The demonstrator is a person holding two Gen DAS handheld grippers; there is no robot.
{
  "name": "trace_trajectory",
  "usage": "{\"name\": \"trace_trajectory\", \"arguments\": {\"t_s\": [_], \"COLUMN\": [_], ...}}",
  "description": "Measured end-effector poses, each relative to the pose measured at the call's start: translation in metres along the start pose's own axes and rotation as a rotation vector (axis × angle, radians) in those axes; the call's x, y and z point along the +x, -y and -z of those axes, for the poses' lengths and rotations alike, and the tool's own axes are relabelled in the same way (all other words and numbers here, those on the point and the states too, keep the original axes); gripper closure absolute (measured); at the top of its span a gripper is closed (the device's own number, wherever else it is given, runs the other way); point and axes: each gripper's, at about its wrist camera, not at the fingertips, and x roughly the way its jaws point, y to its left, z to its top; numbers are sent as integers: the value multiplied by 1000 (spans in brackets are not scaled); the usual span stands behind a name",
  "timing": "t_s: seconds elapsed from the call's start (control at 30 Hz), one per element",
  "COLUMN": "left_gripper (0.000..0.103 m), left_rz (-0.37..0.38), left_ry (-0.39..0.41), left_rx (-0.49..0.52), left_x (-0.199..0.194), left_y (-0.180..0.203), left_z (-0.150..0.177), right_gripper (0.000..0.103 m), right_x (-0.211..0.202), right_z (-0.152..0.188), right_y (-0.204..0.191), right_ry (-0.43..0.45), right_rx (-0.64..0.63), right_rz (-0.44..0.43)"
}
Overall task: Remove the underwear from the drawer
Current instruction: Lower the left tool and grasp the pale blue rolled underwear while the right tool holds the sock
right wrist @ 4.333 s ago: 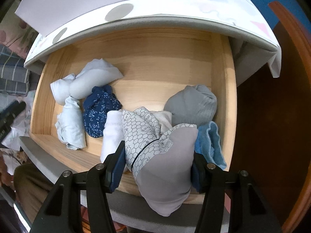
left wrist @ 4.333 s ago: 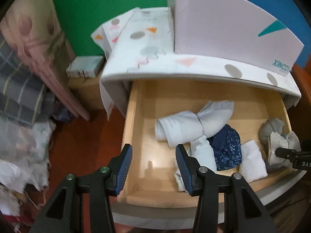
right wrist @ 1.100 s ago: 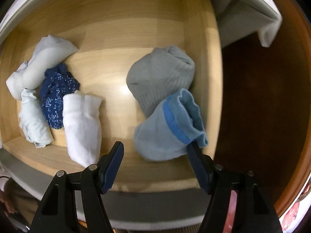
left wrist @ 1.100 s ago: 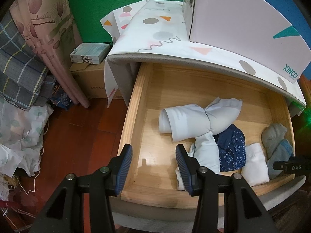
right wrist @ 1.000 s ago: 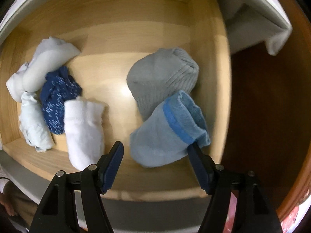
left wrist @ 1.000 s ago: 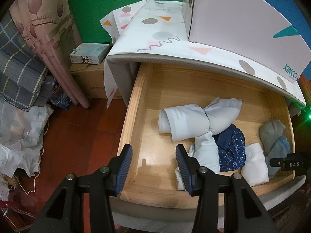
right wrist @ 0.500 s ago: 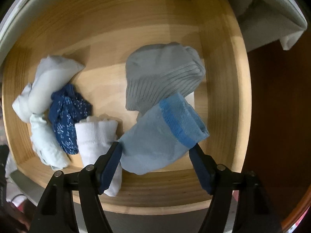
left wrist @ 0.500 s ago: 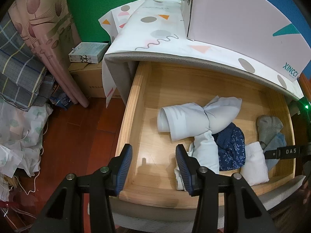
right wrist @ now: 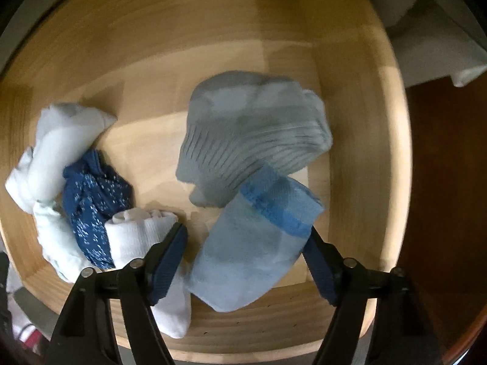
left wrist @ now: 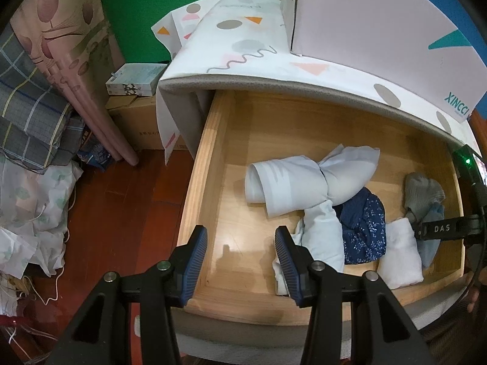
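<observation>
The wooden drawer (left wrist: 194, 213) stands pulled out. In it lie a pale blue rolled garment (left wrist: 304, 179), a navy dotted piece (left wrist: 362, 228), a white roll (left wrist: 398, 252) and a grey sock (left wrist: 423, 191). My left gripper (left wrist: 240, 249) hovers open over the drawer's front left corner with nothing between its fingers. My right gripper (right wrist: 245, 243) points straight down into the drawer's right end. Its jaws are closing astride a light blue sock (right wrist: 243, 270). The right pad meets the sock's blue cuff, and the left pad stands clear of it, beside the white roll (right wrist: 137, 234). The grey sock (right wrist: 252, 130) lies just behind.
A patterned cloth (left wrist: 243, 51) covers the cabinet top, with a white box (left wrist: 380, 30) on it. Left of the drawer are a cardboard box (left wrist: 137, 127) with a small carton on top, a pink curtain (left wrist: 76, 70), plaid bedding (left wrist: 27, 115) and red wooden floor (left wrist: 131, 213).
The right gripper has sunk lower into the drawer and shifted left, so the light blue sock now sits between its fingers. The patterned grey garment it held earlier is gone. The left gripper stays put.
</observation>
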Motion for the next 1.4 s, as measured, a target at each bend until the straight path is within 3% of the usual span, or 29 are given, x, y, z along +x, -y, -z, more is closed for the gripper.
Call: {"name": "trace_trajectory", "arguments": {"t_s": [0.13, 0.27, 0.5, 0.6, 0.77, 0.9, 1.1, 1.23, 1.4], "left_gripper": [56, 56, 56, 56, 56, 56, 56, 55, 47], "left_rz": [21, 26, 52, 63, 122, 104, 135, 161, 122], "left_ry": [-29, -54, -116, -144, -214, -249, -291, -327, -338], "left_rx": [20, 53, 85, 94, 52, 70, 40, -26, -35], "left_x": [5, 9, 20, 25, 35, 46, 55, 67, 79], "left_y": [3, 8, 15, 18, 24, 38, 61, 67, 72], "left_z": [1, 2, 3, 2, 1, -2, -10, -11, -15], "right_gripper": [46, 54, 56, 56, 56, 56, 56, 56, 56], "right_x": [12, 9, -3, -10, -19, -26, -18, -9, -12], "right_z": [-1, 0, 26, 31, 39, 42, 35, 33, 31], "right_y": [2, 8, 5, 10, 14, 16, 35, 47, 54], "right_ry": [-31, -7, 81, 101, 135, 169, 129, 109, 106], "right_rx": [-45, -94, -159, -160, -181, -207, -157, -137, -142], "right_rz": [-8, 1, 48, 11, 45, 84, -83, -108, -112]}}
